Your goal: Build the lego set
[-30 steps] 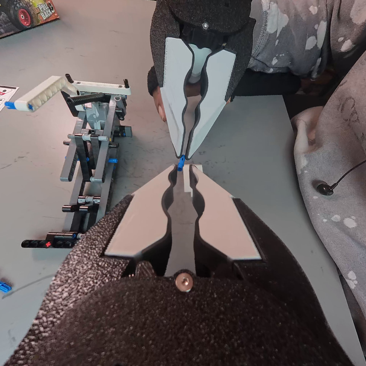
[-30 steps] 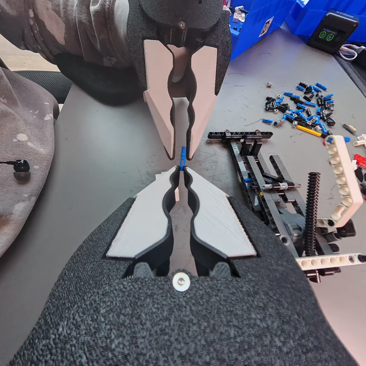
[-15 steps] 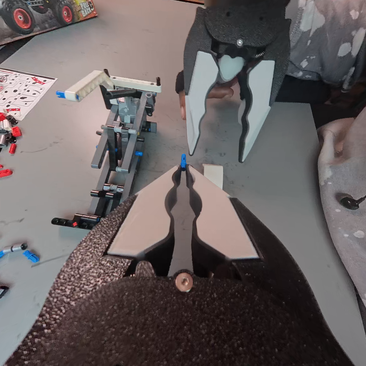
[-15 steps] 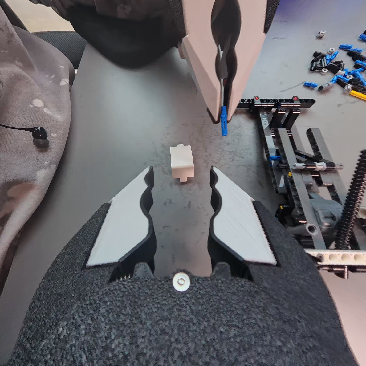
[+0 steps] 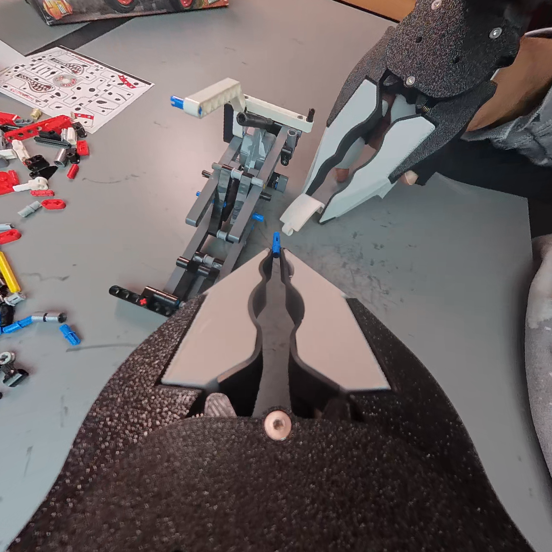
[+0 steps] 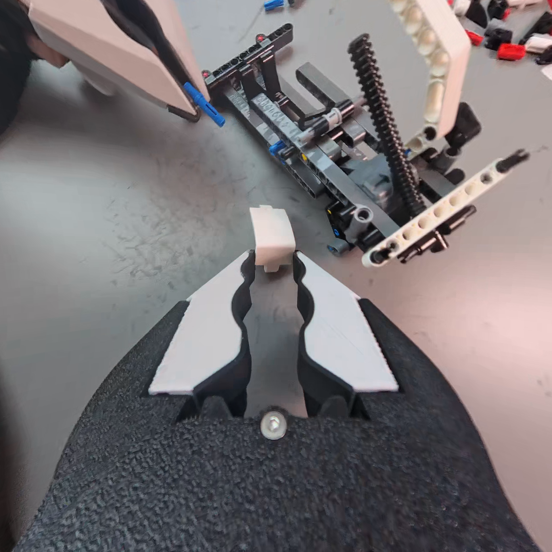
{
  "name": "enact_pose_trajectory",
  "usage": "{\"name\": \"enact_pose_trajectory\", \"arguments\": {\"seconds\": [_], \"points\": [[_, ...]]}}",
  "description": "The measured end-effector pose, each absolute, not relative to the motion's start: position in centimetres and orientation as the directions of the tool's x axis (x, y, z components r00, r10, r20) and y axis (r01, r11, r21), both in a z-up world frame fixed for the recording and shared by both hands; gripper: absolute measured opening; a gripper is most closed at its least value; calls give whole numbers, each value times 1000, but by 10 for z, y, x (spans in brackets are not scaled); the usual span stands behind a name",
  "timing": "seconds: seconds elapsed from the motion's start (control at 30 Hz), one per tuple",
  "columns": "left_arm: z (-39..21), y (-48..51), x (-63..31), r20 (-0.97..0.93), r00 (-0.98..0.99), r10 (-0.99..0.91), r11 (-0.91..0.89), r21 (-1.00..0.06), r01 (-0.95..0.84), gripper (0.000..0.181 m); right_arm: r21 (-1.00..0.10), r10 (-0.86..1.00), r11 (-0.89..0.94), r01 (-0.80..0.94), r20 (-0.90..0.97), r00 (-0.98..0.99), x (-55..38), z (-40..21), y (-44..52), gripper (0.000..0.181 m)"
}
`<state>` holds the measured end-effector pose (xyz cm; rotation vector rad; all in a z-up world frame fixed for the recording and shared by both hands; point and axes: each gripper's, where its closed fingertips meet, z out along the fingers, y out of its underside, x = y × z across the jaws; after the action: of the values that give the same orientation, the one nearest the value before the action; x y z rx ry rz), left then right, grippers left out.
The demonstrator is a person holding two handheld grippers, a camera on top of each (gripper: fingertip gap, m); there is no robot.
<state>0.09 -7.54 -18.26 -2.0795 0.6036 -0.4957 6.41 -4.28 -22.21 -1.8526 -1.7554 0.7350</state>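
**Pin handed over, right gripper takes the white panel**

While a second ago both grippers were nipping the same blue pin tip to tip, the left gripper (image 5: 276, 255) now has it alone: its fingers are pressed together on the blue pin (image 5: 276, 244), which sticks out straight ahead of its tips. Having spread and let go, the right gripper (image 6: 273, 257) has dropped to the grey table (image 6: 119, 194) and come in around the curved white panel piece (image 6: 272, 236). That piece sits between its fingertips, most of it jutting out ahead of them. The fingers look to be touching its sides, though from this angle I cannot be sure the grip is firm or the piece lifted.

I judge the hand-off finished, with pin and panel next to be joined, or each fitted to the chassis.

To the left of the left gripper's tips, just beside them, lies the part-built grey and black chassis (image 5: 233, 191); from the right gripper it lies ahead and to the right.

No bin or tray shows. Loose parts (image 5: 38, 167) lie bare on the table, far left of the left gripper, beside a sticker sheet (image 5: 68, 86).
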Motion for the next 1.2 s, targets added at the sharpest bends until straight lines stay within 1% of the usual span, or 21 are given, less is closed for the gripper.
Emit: {"name": "enact_pose_trajectory", "arguments": {"seconds": [0.1,0.23,0.33,0.43,0.53,0.8,1.07,1.2], "points": [[-188,-77,8,107,807,-581,-503,-826,-253,4,-698,992,-120,706,-57,111,70,-219,-40,24],[-197,-77,19,91,818,-568,-524,-807,-274,4,-744,982,-185,641,-121,144,64,-210,-48,24],[-194,-73,20,52,837,-544,-505,-817,-278,4,-768,960,-281,576,-234,157,56,-201,-47,24],[-188,-70,18,-14,850,-526,-467,-831,-302,4,-758,914,-395,519,-380,141,51,-193,-49,24],[-186,-67,15,-59,860,-506,-451,-832,-322,4,-742,885,-451,497,-445,138,48,-193,-49,24],[-188,-64,11,-57,877,-477,-472,-825,-310,4,-750,887,-452,484,-436,153,38,-193,-52,24],[-185,-62,6,-170,884,-436,-454,-806,-380,4,-761,873,-485,431,-451,186,35,-187,-50,24],[-186,-64,8,-191,876,-443,-466,-786,-407,4,-767,872,-487,417,-449,193,34,-185,-49,24]]}}
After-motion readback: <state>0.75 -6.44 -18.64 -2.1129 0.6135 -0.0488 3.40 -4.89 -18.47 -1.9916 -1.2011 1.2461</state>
